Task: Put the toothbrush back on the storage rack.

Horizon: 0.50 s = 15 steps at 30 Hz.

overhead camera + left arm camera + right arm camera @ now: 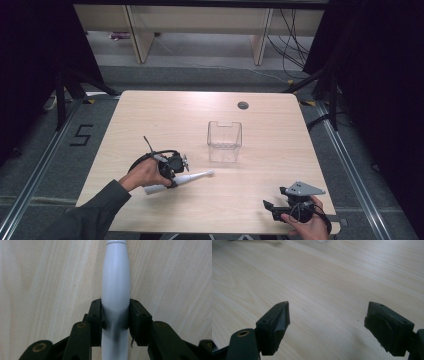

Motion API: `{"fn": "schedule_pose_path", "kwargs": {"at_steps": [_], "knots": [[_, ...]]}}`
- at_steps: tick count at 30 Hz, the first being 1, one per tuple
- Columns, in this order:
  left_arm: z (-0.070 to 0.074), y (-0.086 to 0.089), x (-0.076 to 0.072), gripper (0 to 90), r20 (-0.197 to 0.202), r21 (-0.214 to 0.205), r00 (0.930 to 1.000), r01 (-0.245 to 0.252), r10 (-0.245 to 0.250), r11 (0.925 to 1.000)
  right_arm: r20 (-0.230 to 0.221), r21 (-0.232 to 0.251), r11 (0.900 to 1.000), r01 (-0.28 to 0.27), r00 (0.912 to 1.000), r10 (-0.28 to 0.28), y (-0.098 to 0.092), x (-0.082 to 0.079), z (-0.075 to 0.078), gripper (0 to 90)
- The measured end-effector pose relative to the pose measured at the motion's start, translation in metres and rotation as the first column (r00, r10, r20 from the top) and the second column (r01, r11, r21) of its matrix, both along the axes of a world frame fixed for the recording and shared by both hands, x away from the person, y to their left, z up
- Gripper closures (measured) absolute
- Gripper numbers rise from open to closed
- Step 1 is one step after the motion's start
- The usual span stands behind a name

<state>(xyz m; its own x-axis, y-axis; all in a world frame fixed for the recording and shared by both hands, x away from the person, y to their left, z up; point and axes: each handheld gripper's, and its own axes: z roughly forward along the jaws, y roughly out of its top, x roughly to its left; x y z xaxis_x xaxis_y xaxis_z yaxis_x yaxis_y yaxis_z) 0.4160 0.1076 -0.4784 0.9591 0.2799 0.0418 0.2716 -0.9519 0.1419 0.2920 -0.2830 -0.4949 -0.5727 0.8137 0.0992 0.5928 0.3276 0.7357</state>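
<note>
A white tapered toothbrush-like handle [190, 178] lies on the light wood table [150, 115], its thin end pointing right toward a clear plastic box [224, 141]. My left gripper [175, 181] comes down on the handle's thicker part and is shut on it. In the left gripper view the white handle [116, 277] runs up between the two black pads [96, 315], which press on both its sides; my left gripper [115, 312] holds it just over the wood. My right gripper [270, 209] rests near the table's front right edge, open, nothing between its jaws [327, 315].
The clear box stands upright and empty right of the table's centre. A small round grommet [243, 105] sits near the far edge. Dark floor with rails surrounds the table, and black curtains and cables hang beyond it.
</note>
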Motion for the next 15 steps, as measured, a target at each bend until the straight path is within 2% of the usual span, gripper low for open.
{"fn": "schedule_pose_path", "kwargs": {"at_steps": [5, 9, 10, 13, 15], "knots": [[0.0001, -0.0018, 0.0003, 65.8, -0.011, 0.015, 0.9999, 0.006, -0.006, 0.9999, 0.001, -0.003, 1.0, -0.001, 1.0, 0.001, -0.0002, 0.0002, 0.0, 19.9], [0.0002, -0.0021, -0.0006, 65.9, -0.005, 0.019, 1.0, 0.002, -0.002, 0.9998, 0.009, -0.003, 1.0, -0.006, 0.9999, 0.006, -0.0007, 0.0008, -0.0004, 19.9], [0.0002, -0.0019, -0.0011, 65.9, -0.007, 0.02, 1.0, -0.005, 0.005, 0.9998, -0.003, 0.004, 1.0, -0.001, 1.0, 0.001, -0.0001, 0.0002, -0.0005, 19.9], [0.001, -0.0017, -0.0023, 65.9, 0.001, 0.03, 1.0, 0.002, -0.002, 0.9996, 0.011, -0.002, 1.0, -0.006, 0.9999, 0.006, -0.0007, 0.0007, -0.0006, 20.0], [0.0039, -0.0017, -0.005, 66.0, 0.004, 0.019, 1.0, 0.002, -0.002, 0.9998, -0.007, 0.002, 1.0, -0.003, 1.0, 0.003, -0.0002, 0.0005, -0.0005, 20.0]]}}
